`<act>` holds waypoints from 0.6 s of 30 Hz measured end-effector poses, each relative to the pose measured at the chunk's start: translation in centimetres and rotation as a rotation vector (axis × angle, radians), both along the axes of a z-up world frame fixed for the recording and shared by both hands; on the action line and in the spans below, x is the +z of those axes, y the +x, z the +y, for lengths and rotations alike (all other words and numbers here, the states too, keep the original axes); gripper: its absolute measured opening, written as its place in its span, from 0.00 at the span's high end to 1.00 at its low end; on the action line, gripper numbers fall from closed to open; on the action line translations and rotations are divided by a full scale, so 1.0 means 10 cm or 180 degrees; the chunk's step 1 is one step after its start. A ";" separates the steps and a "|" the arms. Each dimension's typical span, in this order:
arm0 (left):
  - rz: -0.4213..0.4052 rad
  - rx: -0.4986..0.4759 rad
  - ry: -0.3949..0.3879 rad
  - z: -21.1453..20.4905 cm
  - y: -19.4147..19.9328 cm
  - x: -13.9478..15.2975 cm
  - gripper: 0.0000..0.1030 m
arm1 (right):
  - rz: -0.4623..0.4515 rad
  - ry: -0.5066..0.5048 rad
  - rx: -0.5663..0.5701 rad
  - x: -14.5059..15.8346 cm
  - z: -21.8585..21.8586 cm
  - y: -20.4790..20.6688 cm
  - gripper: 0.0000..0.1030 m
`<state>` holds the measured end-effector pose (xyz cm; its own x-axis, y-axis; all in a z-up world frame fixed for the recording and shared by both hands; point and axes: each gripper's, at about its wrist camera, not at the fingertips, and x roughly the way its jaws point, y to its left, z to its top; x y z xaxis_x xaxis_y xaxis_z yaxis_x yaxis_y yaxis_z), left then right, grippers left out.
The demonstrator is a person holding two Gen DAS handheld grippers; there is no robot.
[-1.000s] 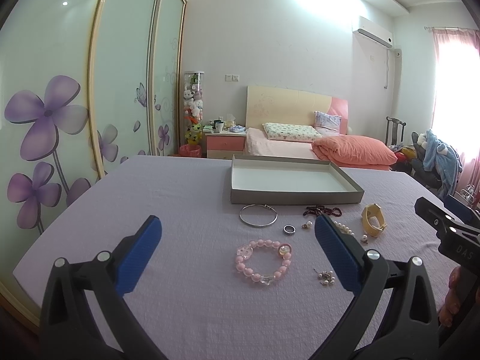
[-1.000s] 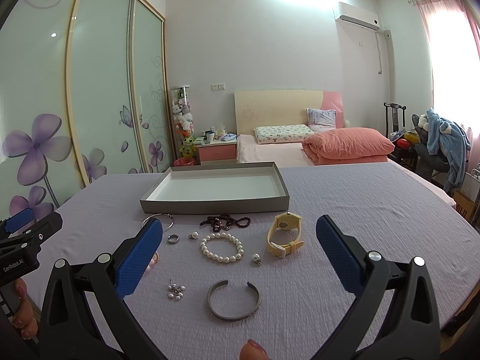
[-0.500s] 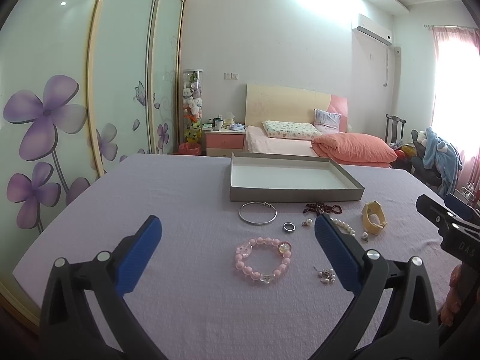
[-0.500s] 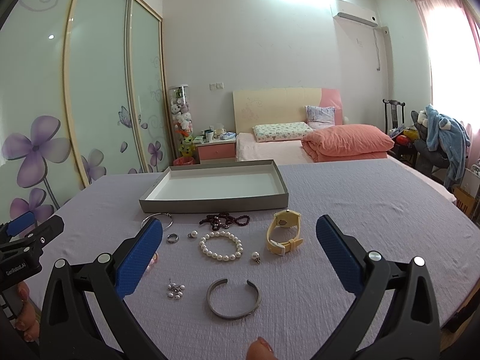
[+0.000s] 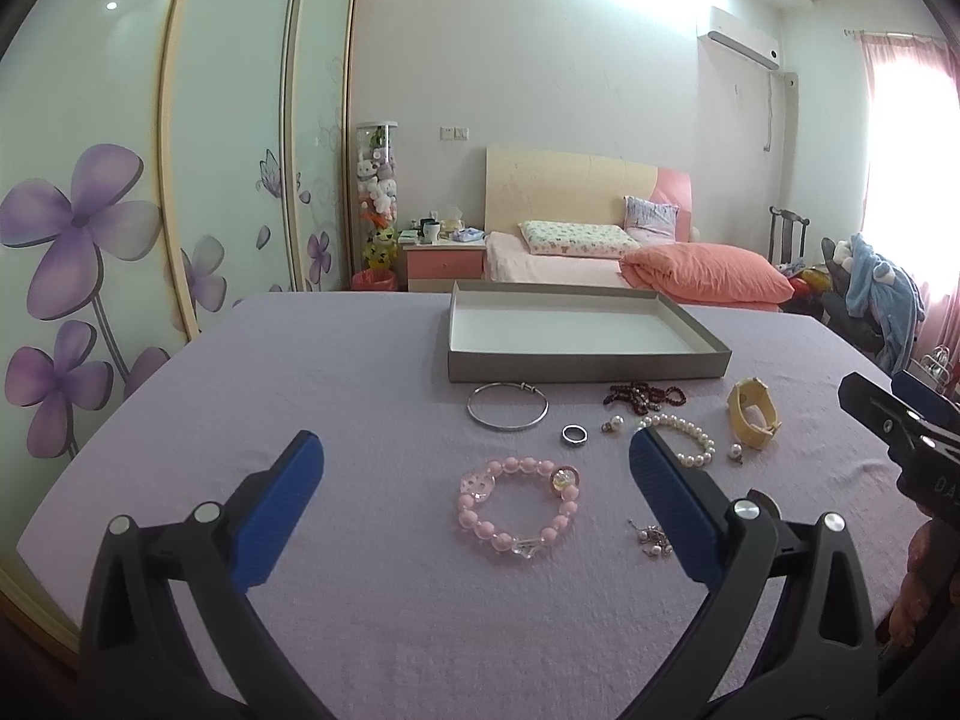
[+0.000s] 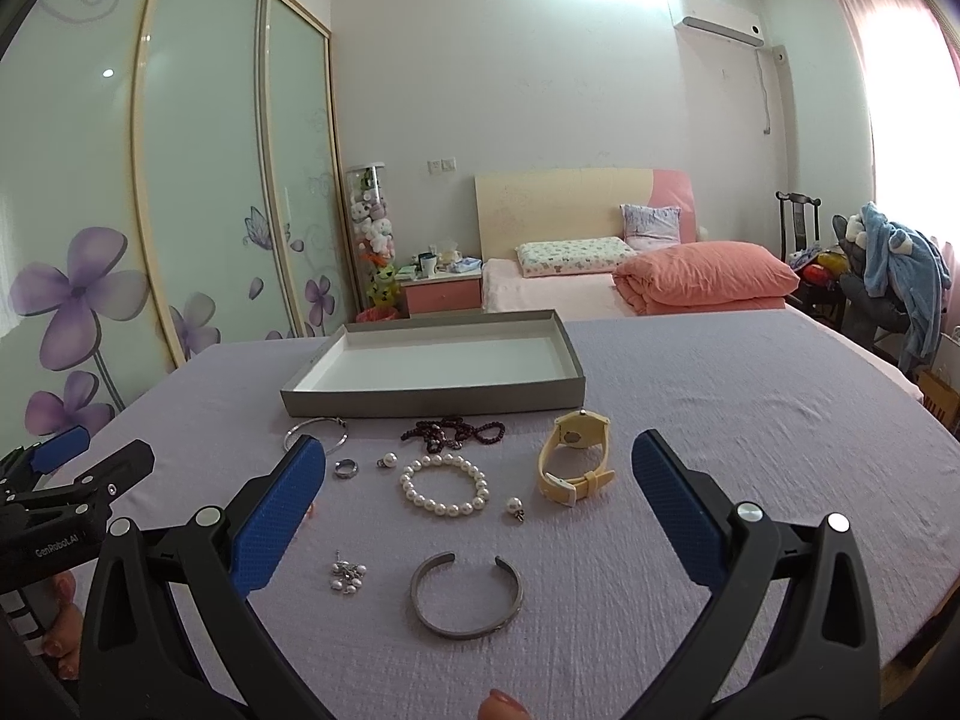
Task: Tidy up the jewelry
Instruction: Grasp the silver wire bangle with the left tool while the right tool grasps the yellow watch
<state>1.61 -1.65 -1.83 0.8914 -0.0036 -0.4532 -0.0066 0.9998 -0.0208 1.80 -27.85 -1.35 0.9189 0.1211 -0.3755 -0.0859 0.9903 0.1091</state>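
We've got the pearl bracelet, yellow watch and open grey cuff lying flat between the right claw's fingers, empty tray beyond.

Bedroom with a flower-printed wardrobe, bed, and bright curtained window.

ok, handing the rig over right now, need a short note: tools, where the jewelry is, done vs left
Left tool: open, holding nothing, above the cloth near the pink bead bracelet.
Right tool: open, holding nothing, above the pearl bracelet.
Tray: nothing in it, at the far side of the jewelry.
On the cloth in front of the tray: thin silver bangle, ring, dark bead strand, yellow watch, grey open cuff, two loose pearl pieces, a small pearl cluster.
Done: nothing moved into the tray.
Left: every piece.
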 end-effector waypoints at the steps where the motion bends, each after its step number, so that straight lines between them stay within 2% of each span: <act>1: 0.0018 -0.0004 -0.0001 -0.01 0.02 -0.02 0.04 | 0.0015 0.0001 -0.0005 -0.01 0.00 0.02 0.02; 9: 0.0130 -0.0022 0.0033 -0.08 0.24 -0.14 0.04 | 0.0089 -0.0065 -0.0071 -0.11 -0.04 0.16 0.02; 18: 0.0360 -0.0054 0.0066 -0.14 0.54 -0.37 0.04 | 0.0304 -0.0064 -0.0159 -0.24 -0.18 0.44 0.03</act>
